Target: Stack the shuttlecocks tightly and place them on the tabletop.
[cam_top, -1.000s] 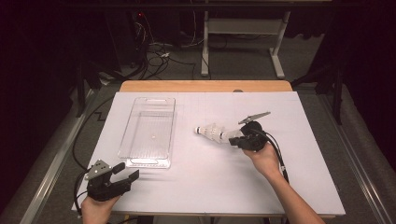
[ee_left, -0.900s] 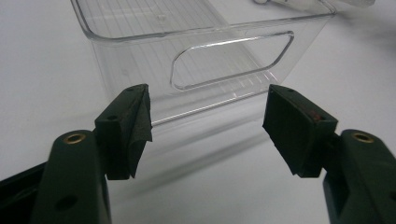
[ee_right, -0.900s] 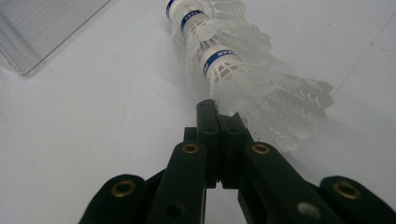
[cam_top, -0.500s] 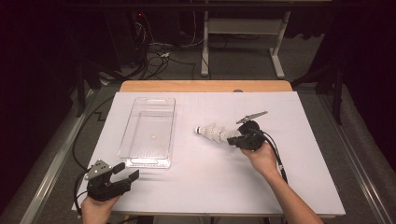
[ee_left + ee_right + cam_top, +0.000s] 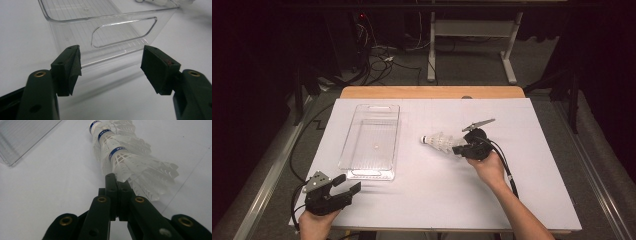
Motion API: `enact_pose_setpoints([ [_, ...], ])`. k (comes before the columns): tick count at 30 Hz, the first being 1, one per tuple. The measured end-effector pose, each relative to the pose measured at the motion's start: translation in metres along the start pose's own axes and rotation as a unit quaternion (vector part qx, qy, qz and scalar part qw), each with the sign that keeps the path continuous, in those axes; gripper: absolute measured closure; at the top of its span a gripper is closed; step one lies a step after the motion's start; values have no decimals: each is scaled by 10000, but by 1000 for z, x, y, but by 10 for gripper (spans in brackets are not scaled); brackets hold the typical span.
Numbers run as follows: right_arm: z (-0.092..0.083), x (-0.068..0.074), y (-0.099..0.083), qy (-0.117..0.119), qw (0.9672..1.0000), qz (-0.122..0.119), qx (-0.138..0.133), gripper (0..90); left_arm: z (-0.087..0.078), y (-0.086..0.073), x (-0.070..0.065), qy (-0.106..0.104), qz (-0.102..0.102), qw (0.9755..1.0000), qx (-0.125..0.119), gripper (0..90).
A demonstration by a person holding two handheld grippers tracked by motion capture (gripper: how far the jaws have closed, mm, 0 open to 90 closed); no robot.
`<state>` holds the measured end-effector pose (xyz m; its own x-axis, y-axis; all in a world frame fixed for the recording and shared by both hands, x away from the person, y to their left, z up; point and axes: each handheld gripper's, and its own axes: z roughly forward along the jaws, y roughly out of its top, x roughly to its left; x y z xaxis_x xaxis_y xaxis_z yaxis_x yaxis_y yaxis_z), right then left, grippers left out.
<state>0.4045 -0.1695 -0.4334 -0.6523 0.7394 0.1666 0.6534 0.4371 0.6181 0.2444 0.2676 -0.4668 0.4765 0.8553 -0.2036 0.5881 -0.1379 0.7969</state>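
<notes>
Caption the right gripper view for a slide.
Right gripper jaws shut on the skirt of a stack of shuttlecocks over the white table.

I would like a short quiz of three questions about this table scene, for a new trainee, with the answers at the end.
1. True or false: the right gripper has its jaws shut on the skirt of the stack of shuttlecocks.
2. Which is the state of the left gripper? A) shut on the bin's handle B) open, nothing between its jaws C) holding a shuttlecock
3. Fill in: the clear plastic bin contains ____ shuttlecocks.

Key: 1 true; 2 B; 3 no. The left gripper faces the bin's end wall with the handle slot, apart from it. The stack lies on the white table cover, to the right of the bin in the high view.
</notes>
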Motion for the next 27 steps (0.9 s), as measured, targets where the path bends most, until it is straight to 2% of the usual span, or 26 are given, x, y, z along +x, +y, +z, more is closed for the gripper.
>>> enact_pose_setpoints([
  [27, 9, 4, 8, -10, 10000, -44, -33, 900, 0, 0, 0, -9, 9, 10000, 4, 330],
])
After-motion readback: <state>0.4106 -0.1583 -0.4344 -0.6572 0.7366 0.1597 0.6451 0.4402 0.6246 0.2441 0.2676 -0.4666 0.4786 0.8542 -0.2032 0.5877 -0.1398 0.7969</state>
